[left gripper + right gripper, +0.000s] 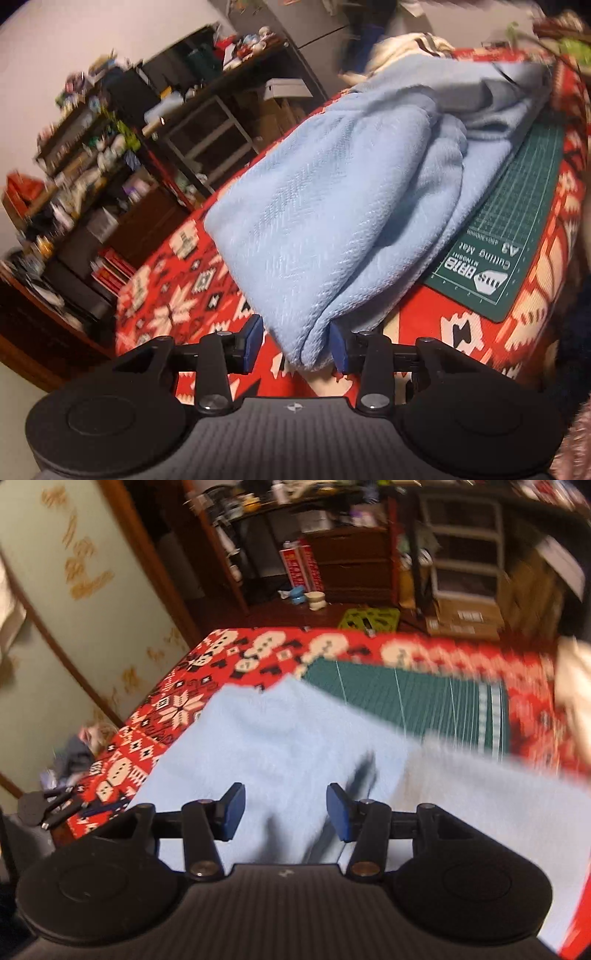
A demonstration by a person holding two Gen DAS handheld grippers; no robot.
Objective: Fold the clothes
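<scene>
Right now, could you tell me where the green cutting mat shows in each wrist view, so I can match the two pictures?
Left wrist: the cutting mat runs down the right side, partly under the blue cloth.
Right wrist: the mat lies upper centre, beyond the cloth, blurred.
Shared landmark: the red patterned cover under both.

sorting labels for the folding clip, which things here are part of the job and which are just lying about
Part of the job:
- light blue garment
- left gripper, open
- right gripper, open

Just lying about:
- green cutting mat
- red patterned cloth covering the surface
- cream striped garment
- green crate on the floor
</scene>
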